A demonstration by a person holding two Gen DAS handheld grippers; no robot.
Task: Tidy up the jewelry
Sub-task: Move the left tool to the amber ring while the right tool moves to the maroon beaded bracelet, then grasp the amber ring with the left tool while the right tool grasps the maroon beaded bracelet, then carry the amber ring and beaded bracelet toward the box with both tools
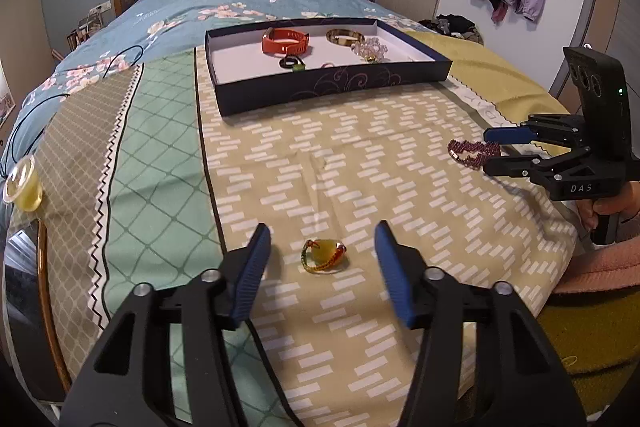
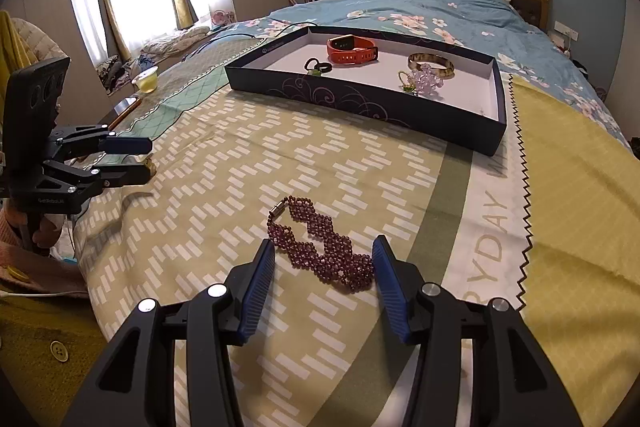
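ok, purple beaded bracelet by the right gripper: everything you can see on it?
The beaded bracelet is a wide band of small dark purple beads woven in a wavy lattice, with a small metal barrel clasp at its far end. It lies flat and unclasped on the patterned bedcover, outside the dark box. The right gripper is open around its near end; neither pad clearly presses it, though the right pad looks very close.

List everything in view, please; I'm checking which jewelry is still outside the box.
Box: one, dark blue, on the bed.
Watch band: one, orange-red, in box.
Bangle: one, brown, in box.
Crystal bead piece: one, pale pink, in box.
Black ring charm: one, in box.
Beaded bracelet: one, purple, on cloth between right gripper fingers.
Pendant: one, yellow, corded, before left gripper.
Jelly cup: one, yellow, bed edge.
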